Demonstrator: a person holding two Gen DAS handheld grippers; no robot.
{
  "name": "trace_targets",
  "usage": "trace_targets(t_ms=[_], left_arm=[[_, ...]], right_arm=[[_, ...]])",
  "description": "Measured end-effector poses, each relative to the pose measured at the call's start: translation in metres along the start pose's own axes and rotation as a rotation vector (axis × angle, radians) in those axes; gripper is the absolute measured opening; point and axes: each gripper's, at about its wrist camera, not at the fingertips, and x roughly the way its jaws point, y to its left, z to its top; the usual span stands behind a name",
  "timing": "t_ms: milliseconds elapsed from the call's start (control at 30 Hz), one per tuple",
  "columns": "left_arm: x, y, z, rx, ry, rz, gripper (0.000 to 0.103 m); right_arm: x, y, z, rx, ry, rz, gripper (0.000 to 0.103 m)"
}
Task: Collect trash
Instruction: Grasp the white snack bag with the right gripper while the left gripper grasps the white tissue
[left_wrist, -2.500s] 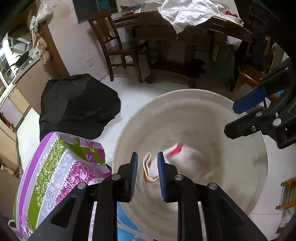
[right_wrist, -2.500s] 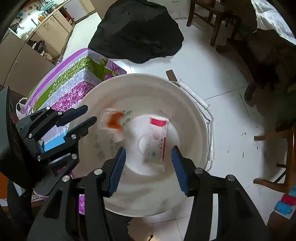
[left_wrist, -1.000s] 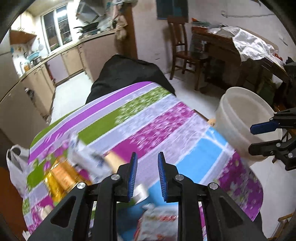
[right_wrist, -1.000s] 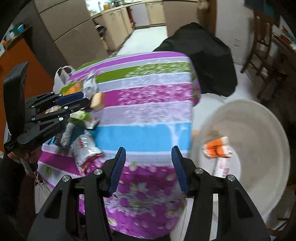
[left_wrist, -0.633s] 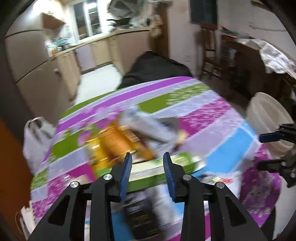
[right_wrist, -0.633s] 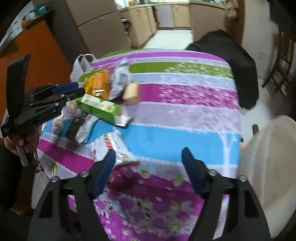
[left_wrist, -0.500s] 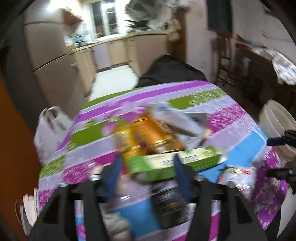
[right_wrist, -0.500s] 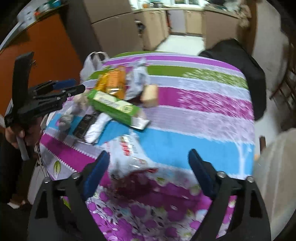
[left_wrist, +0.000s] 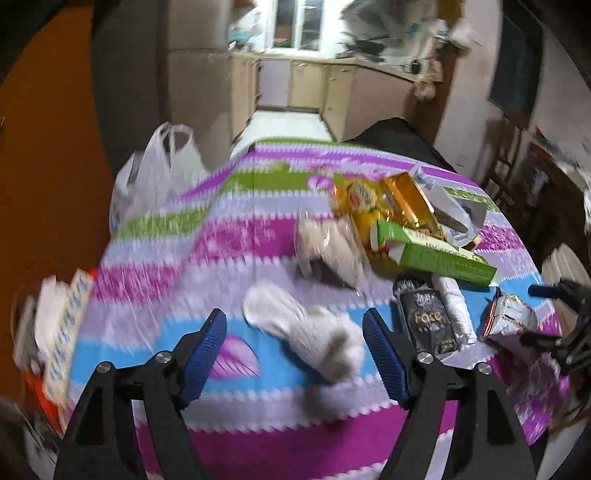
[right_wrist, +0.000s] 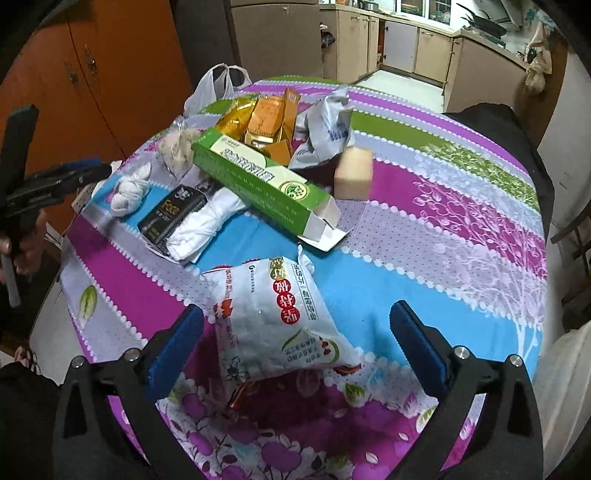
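Trash lies on a round table under a striped floral cloth (right_wrist: 443, 206). My right gripper (right_wrist: 297, 311) hangs over a white snack bag (right_wrist: 280, 317); its jaws are opening and the pads stand clear of the bag. My left gripper (left_wrist: 293, 317), jaws opening too, straddles a crumpled white wad (left_wrist: 314, 332) without touching it. Further back lie a green carton (right_wrist: 258, 181), a black packet (right_wrist: 171, 212), gold wrappers (right_wrist: 266, 122), a grey bag (right_wrist: 325, 125) and a beige block (right_wrist: 354, 173).
A white tub (right_wrist: 569, 387) stands off the table's right edge. A white plastic bag (left_wrist: 155, 177) hangs at the far left rim. A black heap (right_wrist: 491, 122) lies behind the table, and orange cupboard doors (right_wrist: 110, 74) stand to the left.
Both grippers swung away from the white tub and came down over the table. Their jaws widened from nearly shut. The left one slid left to the white wad.
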Motion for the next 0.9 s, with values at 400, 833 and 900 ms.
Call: trace_targets(t_ms=[400, 833, 900], left_arm=[[0.042, -0.026, -0.026, -0.080, 0.028, 0.139, 0.056], [0.004, -0.011, -0.042, 0.007, -0.032, 0.115, 0.044], [-0.003, -0.010, -0.042, 0.005, -0.042, 0.116, 0.044]], right_arm=[[0.016, 0.015, -0.018, -0.103, -0.008, -0.041, 0.074], [-0.001, 0.022, -0.040, 0.033, -0.061, 0.032, 0.051], [-0.006, 0.022, -0.044, 0.054, -0.064, 0.032, 0.050]])
